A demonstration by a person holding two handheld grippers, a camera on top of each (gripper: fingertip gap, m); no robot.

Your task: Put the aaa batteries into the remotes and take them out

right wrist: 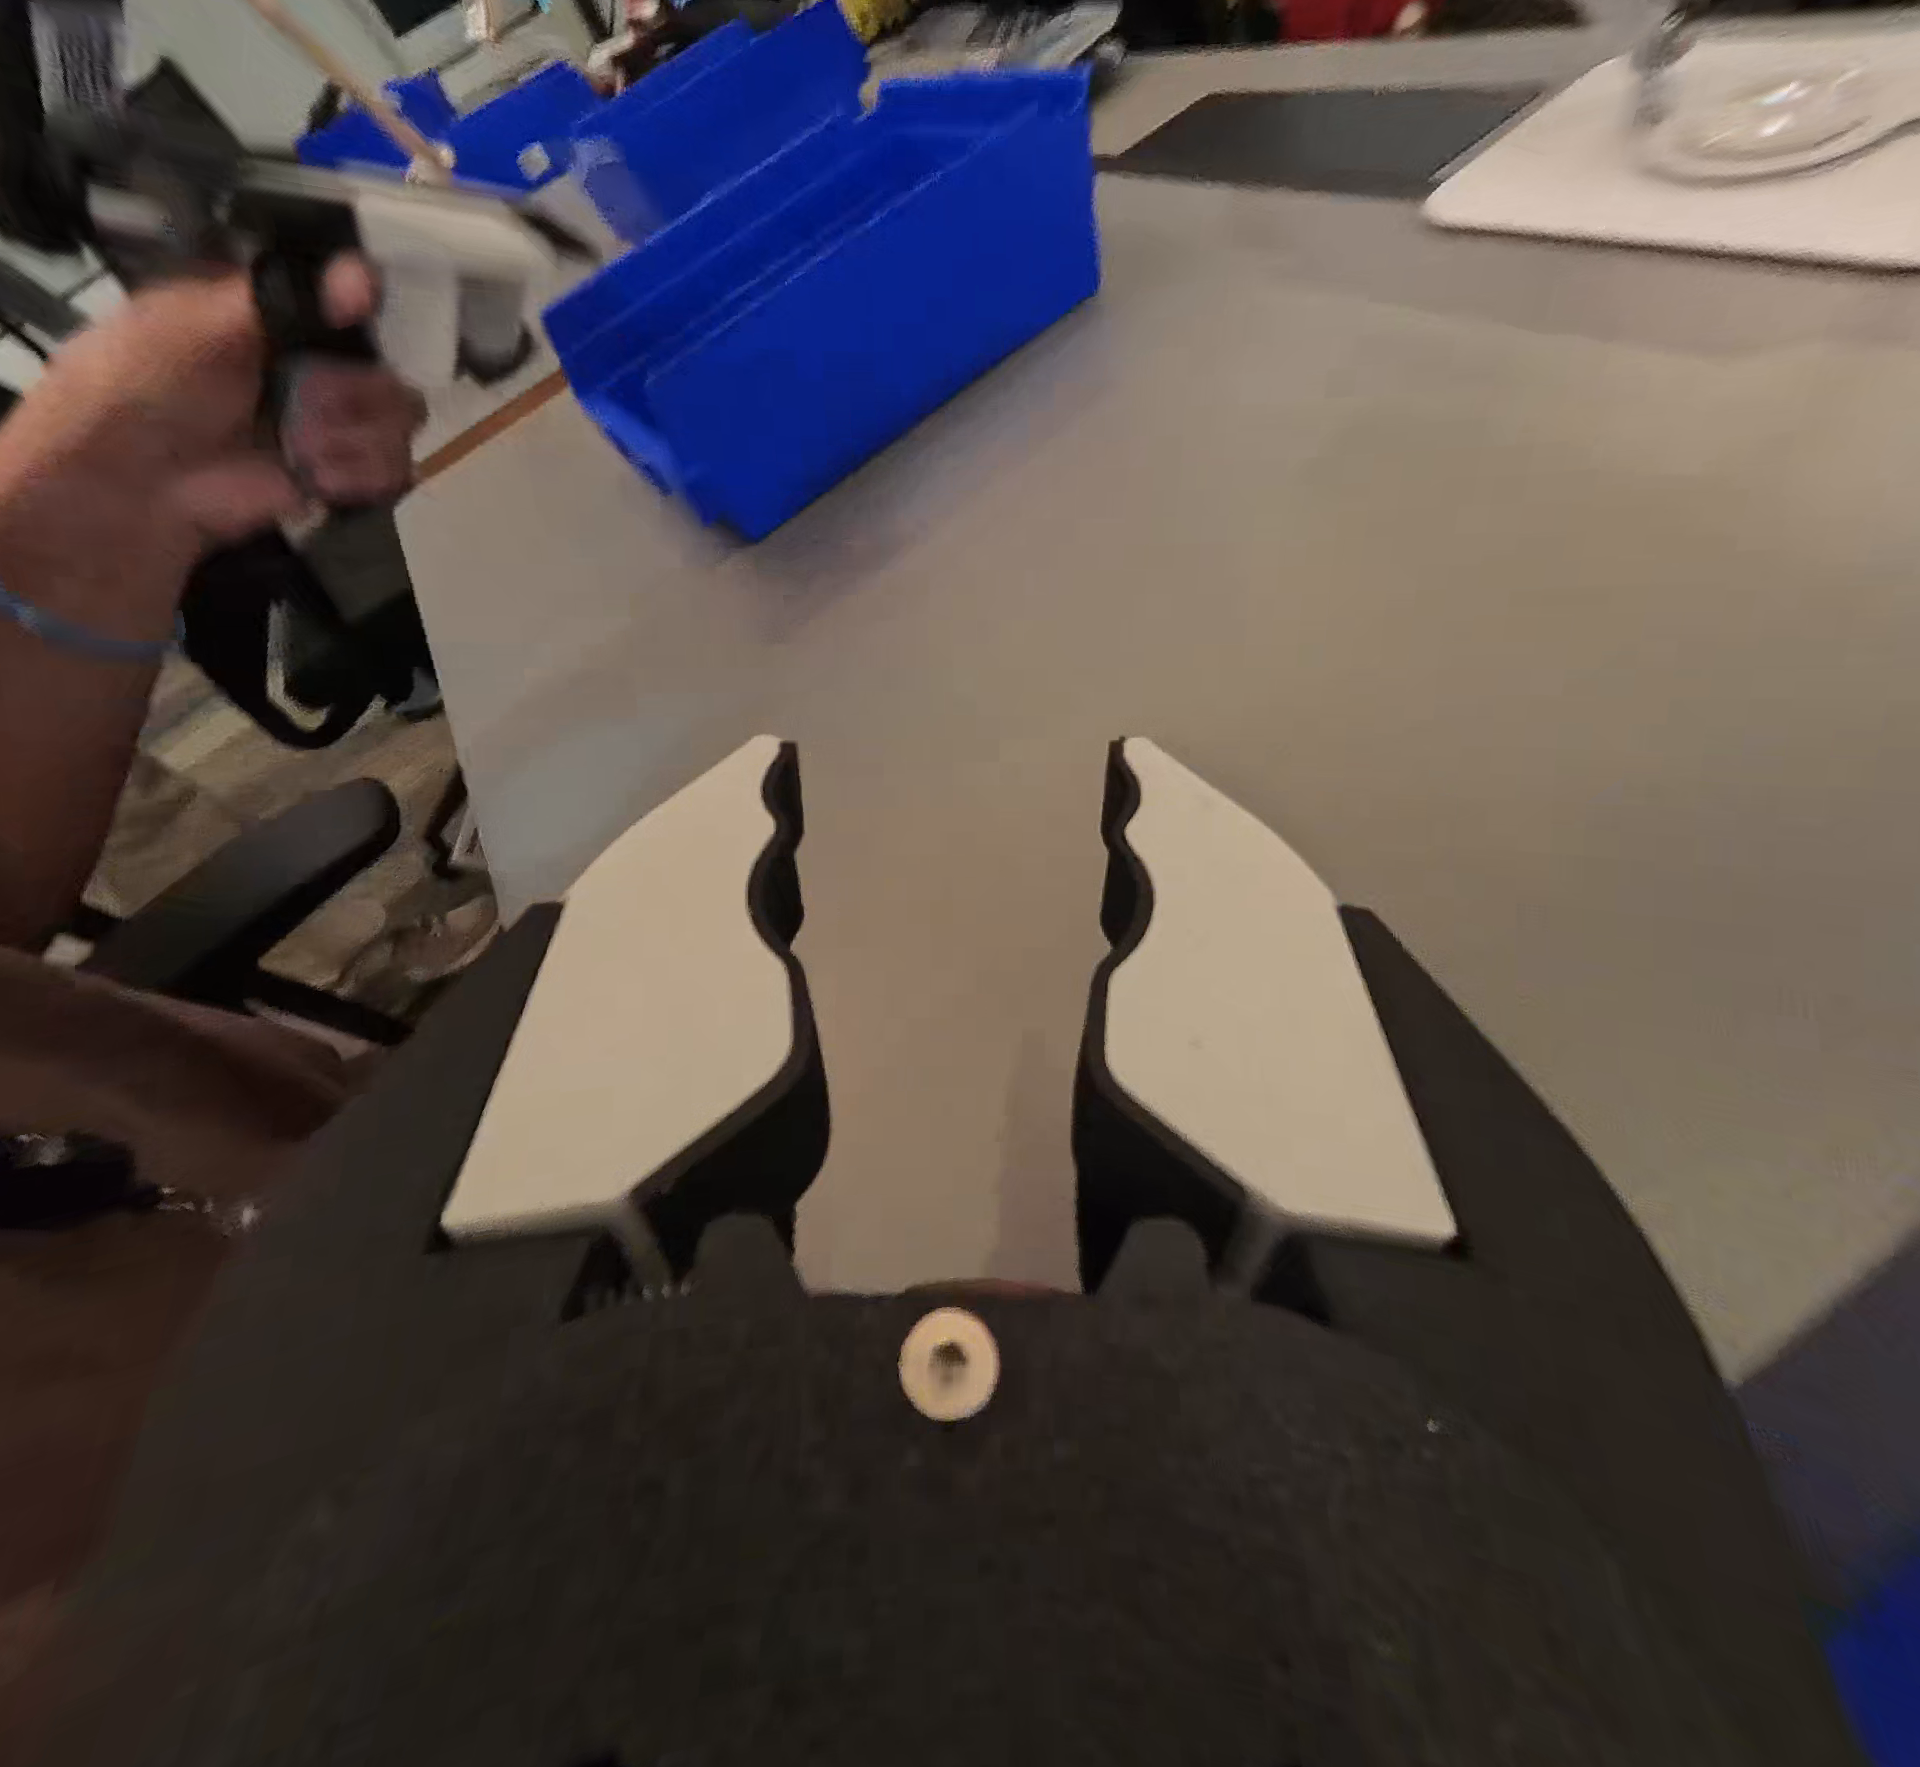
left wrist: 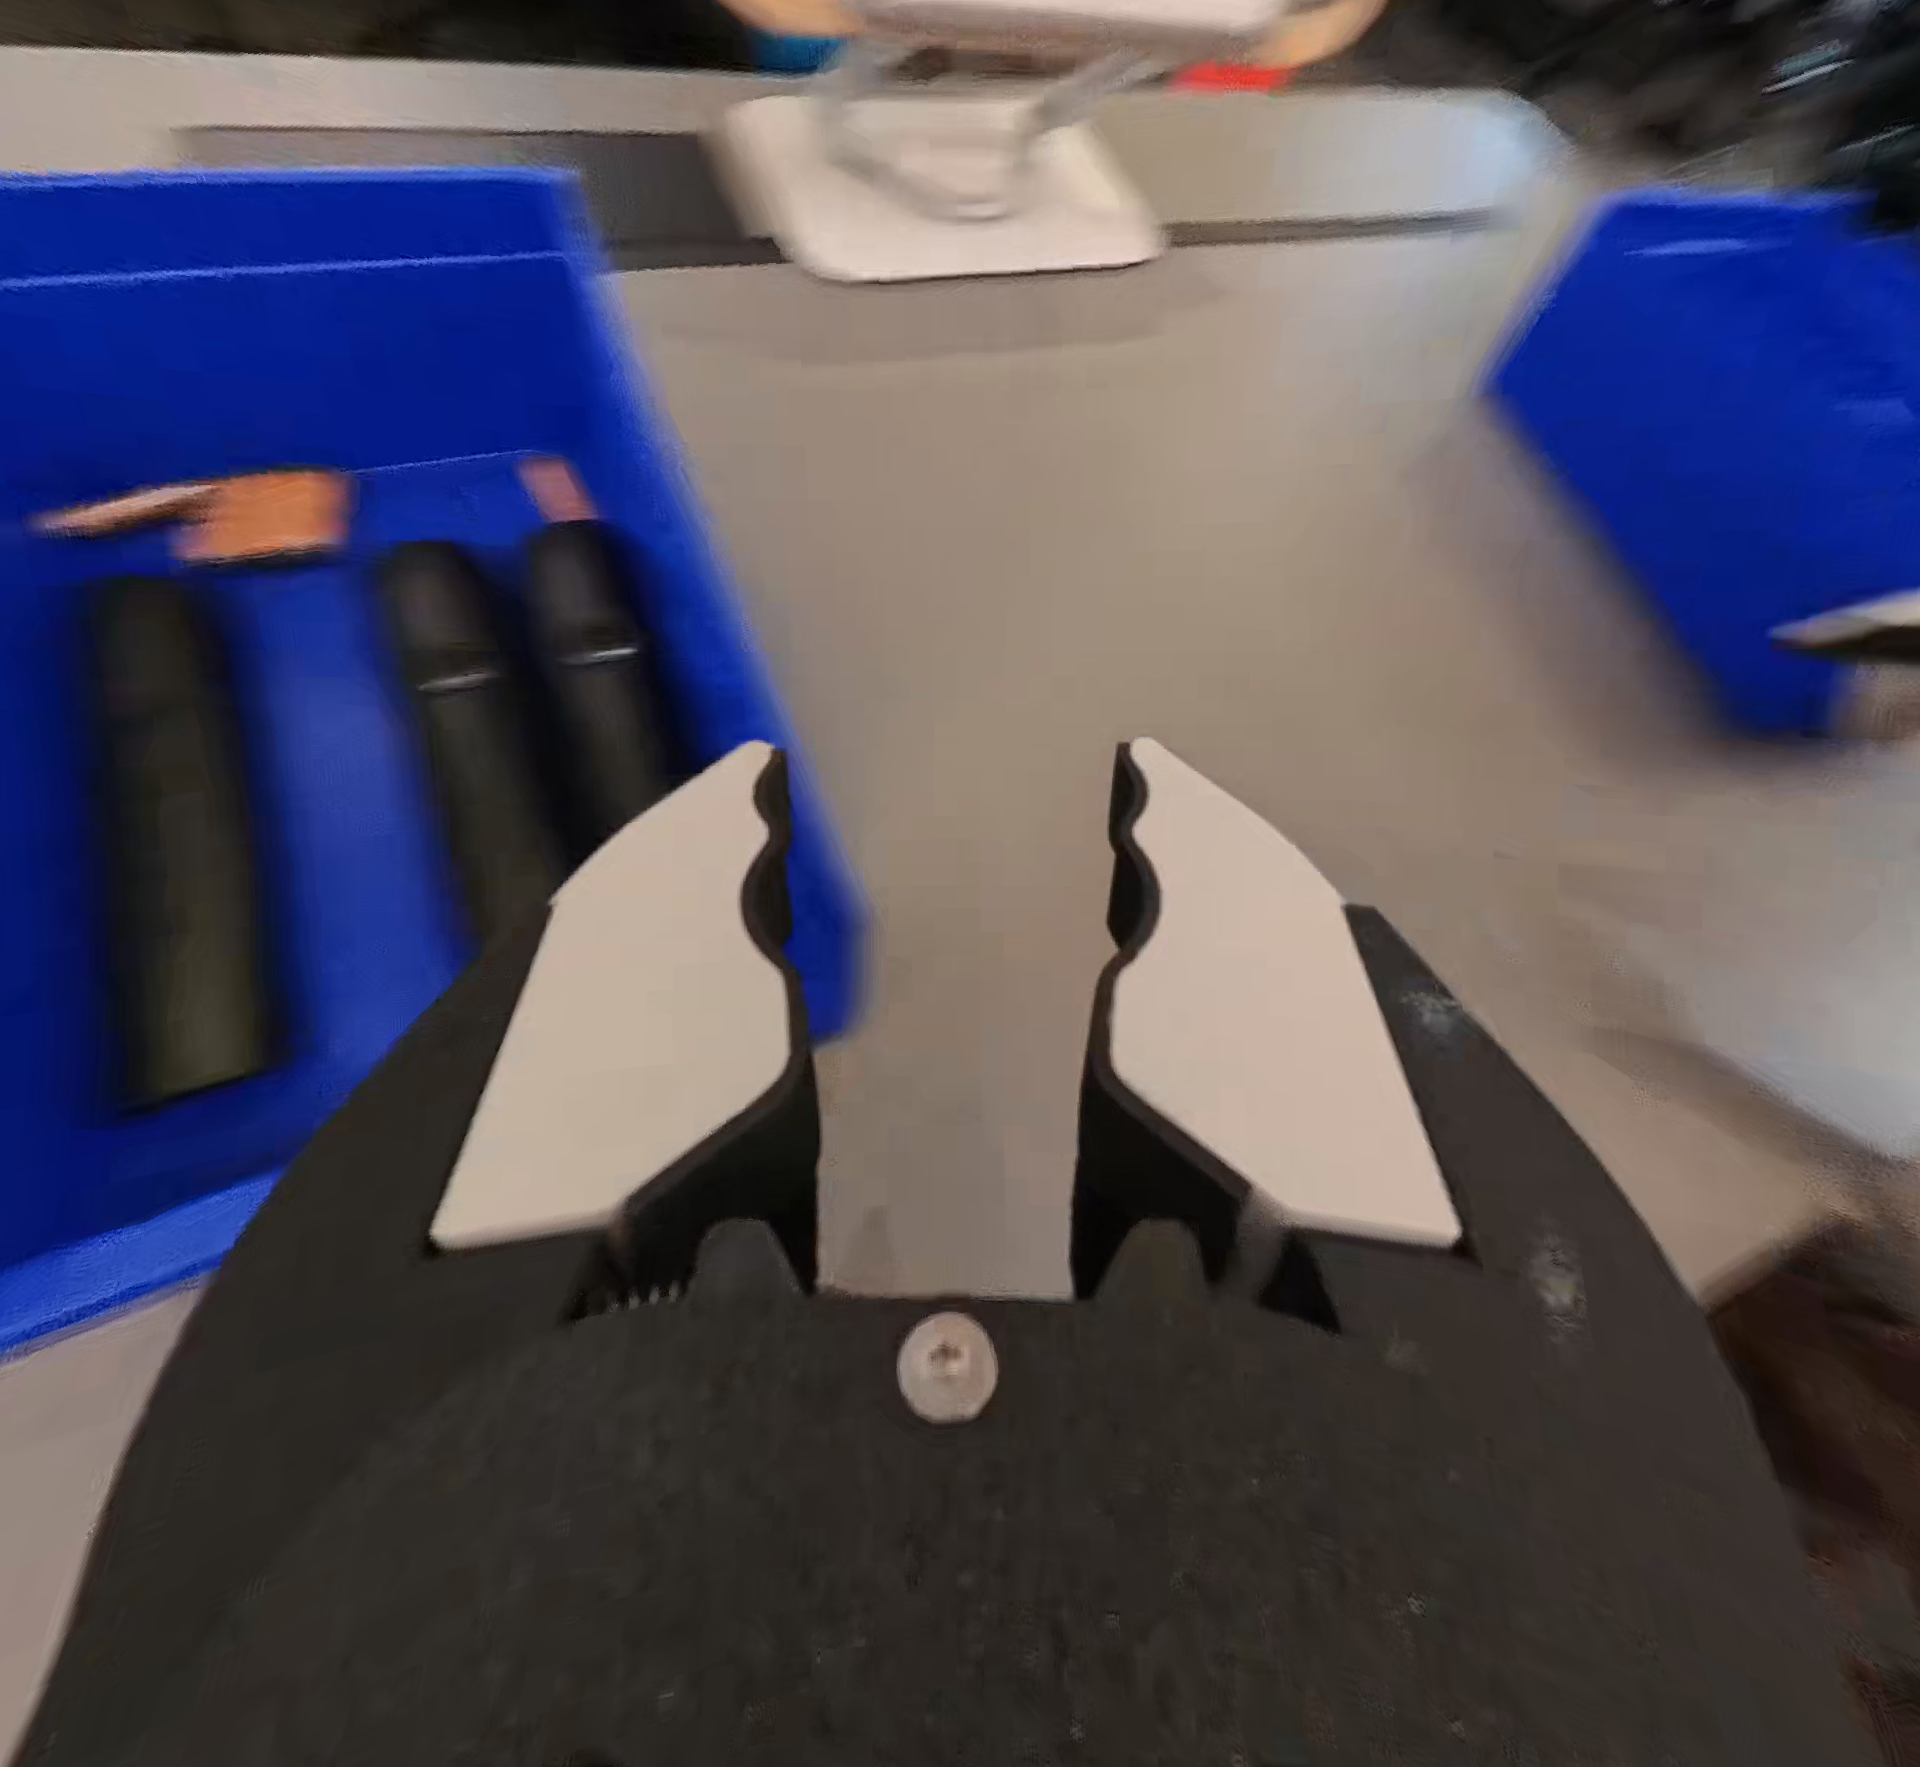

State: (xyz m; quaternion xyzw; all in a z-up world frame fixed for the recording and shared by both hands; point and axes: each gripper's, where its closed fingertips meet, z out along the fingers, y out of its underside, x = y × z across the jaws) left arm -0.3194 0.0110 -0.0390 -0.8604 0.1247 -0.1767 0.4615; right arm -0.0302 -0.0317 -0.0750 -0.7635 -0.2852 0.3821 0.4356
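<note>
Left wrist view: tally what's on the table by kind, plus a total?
Remotes, black, in the left bin: 3
Blue bins: 2
White stand: 1
Orange items in the left bin, too blurred to identify or count: not tallied
Total: 6

Counter (left wrist: 1039, 574): smooth, matt grey laminate-like surface. Left claw (left wrist: 948, 761) and right claw (right wrist: 948, 756): rough, grainy matt black plastic body, with smooth matt pale-grey plates on the fingers (left wrist: 665, 969) and a bright metal screw (left wrist: 947, 1369) at the base. Blue bin (right wrist: 852, 335): smooth plastic with a slight sheen; second bin (left wrist: 312, 346) of the same plastic. Remotes (left wrist: 177, 834) inside it: matt black plastic. White base plate (left wrist: 935, 200): smooth; finish blurred.
</note>
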